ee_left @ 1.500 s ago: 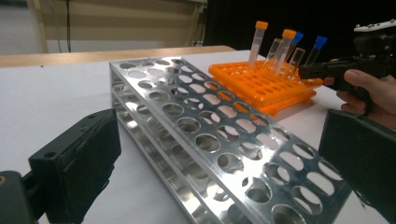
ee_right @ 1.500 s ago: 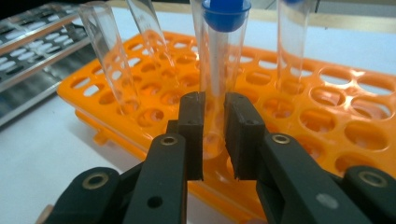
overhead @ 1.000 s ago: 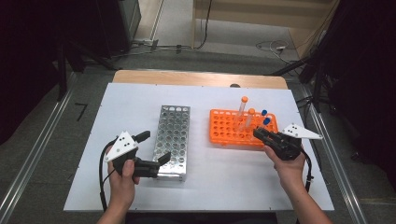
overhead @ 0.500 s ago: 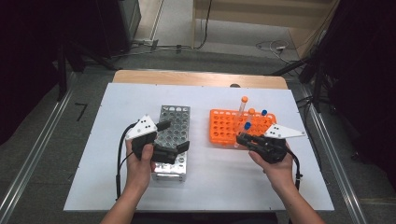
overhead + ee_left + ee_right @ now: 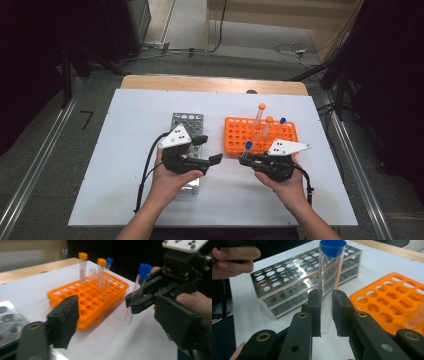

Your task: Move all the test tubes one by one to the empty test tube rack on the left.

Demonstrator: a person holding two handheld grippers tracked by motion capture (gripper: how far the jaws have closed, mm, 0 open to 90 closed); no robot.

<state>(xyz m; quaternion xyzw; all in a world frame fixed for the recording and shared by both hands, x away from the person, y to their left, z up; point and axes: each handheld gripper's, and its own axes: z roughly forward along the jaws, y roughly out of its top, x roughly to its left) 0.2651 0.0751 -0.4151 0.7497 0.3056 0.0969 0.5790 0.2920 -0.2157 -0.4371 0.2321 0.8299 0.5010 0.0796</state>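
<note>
My right gripper is shut on a clear tube with a blue cap, held upright just in front of the orange rack. In the right gripper view the pads press the tube from both sides. My left gripper hovers over the near right corner of the silver metal rack. It is open, its jaws have just been closing, and nothing is between them. The left gripper view shows the other gripper holding the tube a little to the right of the orange rack.
The orange rack holds two orange-capped tubes and a blue-capped one at its far side. The racks stand side by side on a white tabletop. A wooden strip runs along the far edge, with dark floor beyond.
Both hands have moved toward the middle: the left gripper rightward over the silver rack, the right gripper leftward with the blue-capped tube. The left jaws stand narrower than before.
</note>
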